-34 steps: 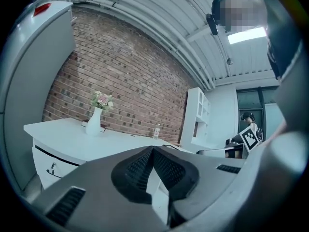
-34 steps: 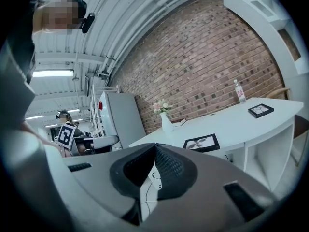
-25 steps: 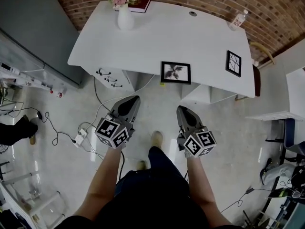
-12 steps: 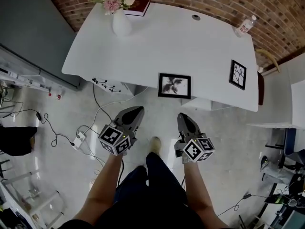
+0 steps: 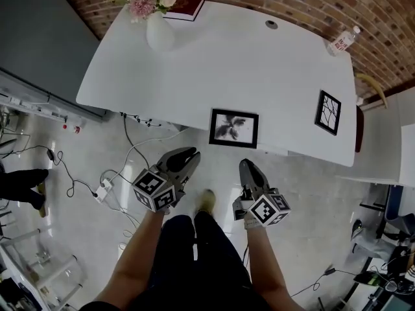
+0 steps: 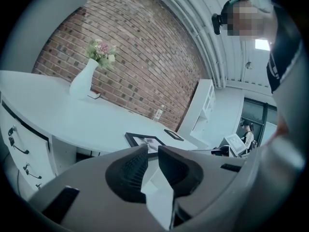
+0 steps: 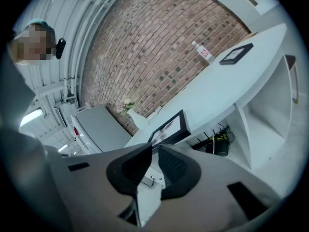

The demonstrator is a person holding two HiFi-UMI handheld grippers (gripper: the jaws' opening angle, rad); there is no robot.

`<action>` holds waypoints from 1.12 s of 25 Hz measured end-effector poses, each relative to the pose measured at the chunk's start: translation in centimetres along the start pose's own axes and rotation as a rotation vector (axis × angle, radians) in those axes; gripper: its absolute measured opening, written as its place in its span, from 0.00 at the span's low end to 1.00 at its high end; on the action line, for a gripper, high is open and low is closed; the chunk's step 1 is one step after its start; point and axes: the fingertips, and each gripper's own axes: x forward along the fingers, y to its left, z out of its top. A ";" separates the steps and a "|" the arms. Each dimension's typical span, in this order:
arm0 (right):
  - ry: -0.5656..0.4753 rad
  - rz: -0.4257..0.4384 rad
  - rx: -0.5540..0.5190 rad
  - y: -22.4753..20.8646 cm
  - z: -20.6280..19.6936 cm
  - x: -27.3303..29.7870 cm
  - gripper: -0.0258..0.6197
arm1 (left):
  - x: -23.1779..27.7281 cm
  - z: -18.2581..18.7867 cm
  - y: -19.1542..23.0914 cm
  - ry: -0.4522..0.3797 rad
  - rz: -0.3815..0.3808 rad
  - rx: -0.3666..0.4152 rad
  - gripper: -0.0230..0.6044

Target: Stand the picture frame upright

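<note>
A black picture frame (image 5: 233,127) with a leaf print lies flat at the near edge of the white table (image 5: 259,63). It also shows in the left gripper view (image 6: 145,140) and the right gripper view (image 7: 169,128). Both grippers hang over the floor, short of the table edge and pointing at it. My left gripper (image 5: 188,157) is below and left of the frame; its jaws are opening, a narrow gap between them and nothing in it. My right gripper (image 5: 246,168) is just below the frame; its jaws are opening slightly, also empty.
A second black frame (image 5: 328,112) lies flat at the table's right end. At the far side are a white vase of flowers (image 5: 159,32), a red book (image 5: 186,6) and a bottle (image 5: 342,42). Cables and a power strip (image 5: 104,190) lie on the floor at left.
The person has stepped toward the table, so the frame now lies nearer both grippers. Both pairs of jaws have parted a little from shut.
</note>
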 end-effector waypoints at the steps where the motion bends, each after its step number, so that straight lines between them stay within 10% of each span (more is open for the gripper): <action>1: -0.010 0.004 0.026 -0.3 0.1 0.1 0.12 | 0.5 -0.4 0.1 0.014 -0.010 -0.007 0.15; 8: -0.075 0.004 0.210 -2.1 0.6 1.2 0.26 | 3.4 -2.5 0.6 0.056 -0.037 -0.124 0.29; 15: -0.197 -0.018 0.414 -4.6 1.4 2.0 0.30 | 5.8 -3.0 1.9 -0.008 -0.090 -0.408 0.38; 23: -0.254 -0.009 0.509 -5.3 1.3 3.3 0.30 | 7.9 -3.2 3.6 -0.066 -0.124 -0.730 0.38; 25: -0.264 -0.007 0.527 -5.3 1.2 3.6 0.30 | 8.3 -3.4 3.6 -0.078 -0.135 -0.810 0.19; 28: -0.278 0.002 0.554 -5.4 1.1 3.8 0.30 | 8.3 -3.5 3.4 -0.098 -0.146 -0.893 0.18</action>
